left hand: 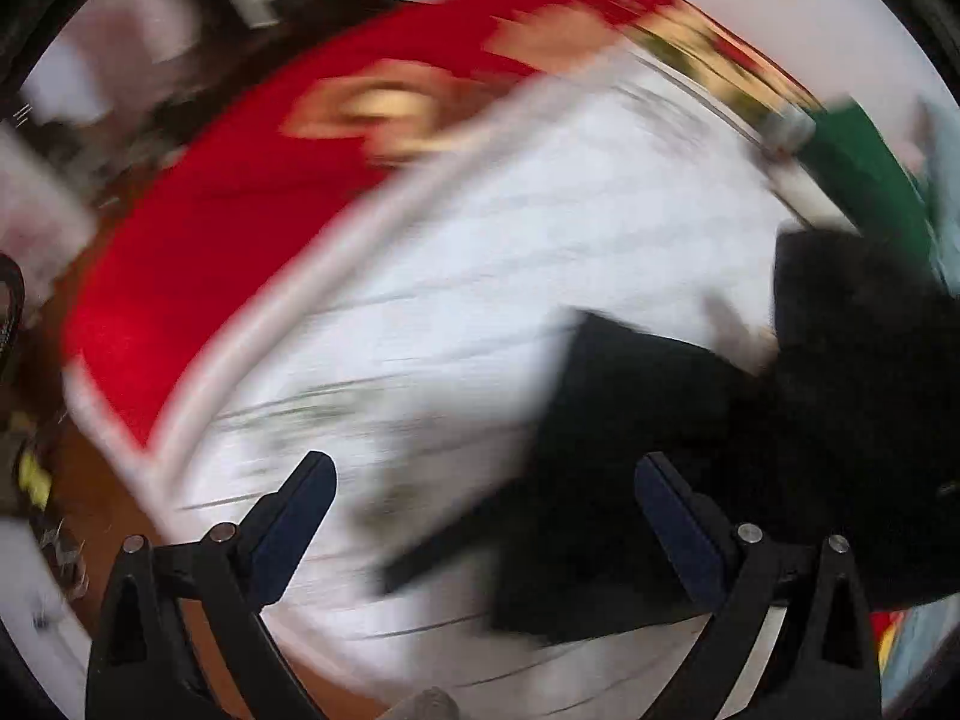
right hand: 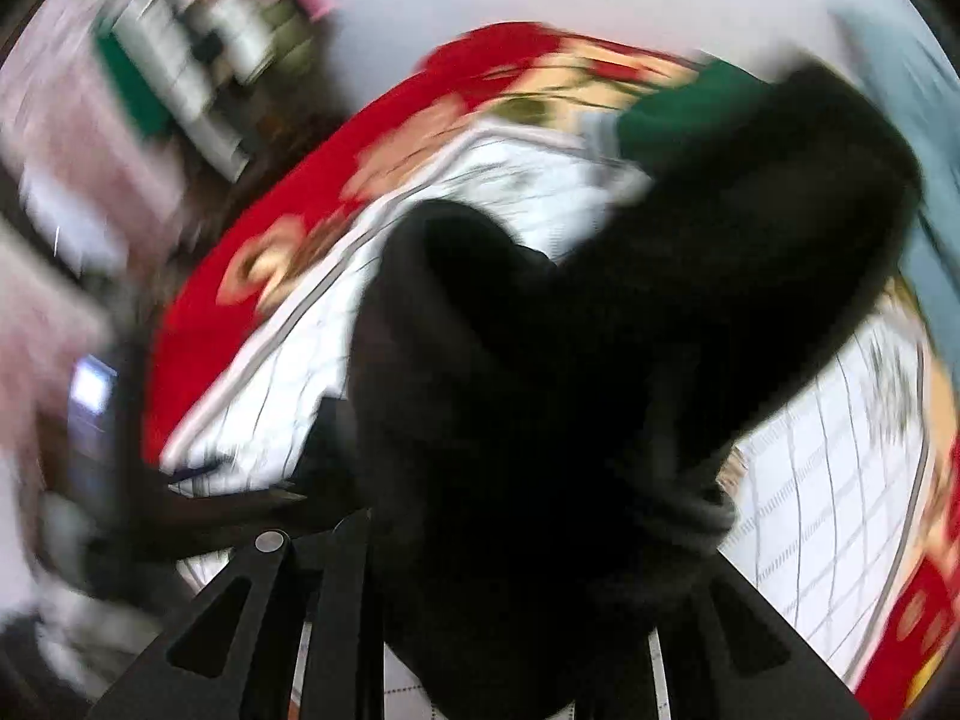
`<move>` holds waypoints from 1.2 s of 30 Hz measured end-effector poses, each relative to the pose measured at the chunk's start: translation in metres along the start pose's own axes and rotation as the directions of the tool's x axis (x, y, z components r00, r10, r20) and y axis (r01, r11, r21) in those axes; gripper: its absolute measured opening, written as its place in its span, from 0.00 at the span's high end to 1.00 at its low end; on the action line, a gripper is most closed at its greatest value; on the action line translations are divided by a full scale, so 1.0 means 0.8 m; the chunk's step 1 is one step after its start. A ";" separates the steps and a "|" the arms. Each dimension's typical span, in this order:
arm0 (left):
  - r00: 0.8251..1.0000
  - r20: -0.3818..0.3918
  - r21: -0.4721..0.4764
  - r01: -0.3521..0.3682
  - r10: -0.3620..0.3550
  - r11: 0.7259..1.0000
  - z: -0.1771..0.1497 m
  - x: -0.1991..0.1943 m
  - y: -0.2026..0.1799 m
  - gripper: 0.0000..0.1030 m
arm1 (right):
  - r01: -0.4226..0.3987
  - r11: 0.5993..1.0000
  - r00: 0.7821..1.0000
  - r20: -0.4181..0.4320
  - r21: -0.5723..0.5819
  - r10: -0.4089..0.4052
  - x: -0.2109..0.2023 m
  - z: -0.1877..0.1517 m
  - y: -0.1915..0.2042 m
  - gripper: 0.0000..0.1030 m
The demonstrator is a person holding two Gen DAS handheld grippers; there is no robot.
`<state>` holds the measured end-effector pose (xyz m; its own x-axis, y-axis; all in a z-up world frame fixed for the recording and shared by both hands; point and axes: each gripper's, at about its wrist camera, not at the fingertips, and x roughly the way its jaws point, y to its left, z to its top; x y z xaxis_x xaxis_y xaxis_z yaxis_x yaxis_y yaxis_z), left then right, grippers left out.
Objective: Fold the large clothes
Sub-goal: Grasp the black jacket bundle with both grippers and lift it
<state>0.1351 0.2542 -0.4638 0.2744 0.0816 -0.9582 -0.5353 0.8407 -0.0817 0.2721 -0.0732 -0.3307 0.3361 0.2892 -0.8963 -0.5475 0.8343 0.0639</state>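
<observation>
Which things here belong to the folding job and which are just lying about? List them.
Job: black garment; right gripper, bunched in the garment; left gripper, open and empty; white gridded sheet under the garment.

Lying about: red patterned blanket; green cloth; blurred shelf clutter.

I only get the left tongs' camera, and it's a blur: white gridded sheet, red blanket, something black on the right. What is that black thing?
Observer: A black garment. In the right view it fills most of the picture, bunched and hanging in front of the camera.
Operator: So is anyone holding it?
Observer: The right tongs seem to. The cloth runs down between their arms, but it hides the tips, so I can't confirm the grip.
Operator: Anything else over there?
Observer: Green fabric lies beyond the garment, at the far end of the white sheet.
</observation>
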 end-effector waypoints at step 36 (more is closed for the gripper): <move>0.971 -0.130 0.068 -0.195 0.202 0.979 -0.053 0.134 -0.003 0.00 | -0.237 0.913 0.894 -0.294 0.332 0.339 0.202 0.048 -0.014 0.60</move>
<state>0.1319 0.2382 -0.5780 0.0542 0.1793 -0.9823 -0.5230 0.8431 0.1250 0.3621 -0.0179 -0.4599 -0.1101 0.4031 -0.9085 -0.3247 0.8493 0.4162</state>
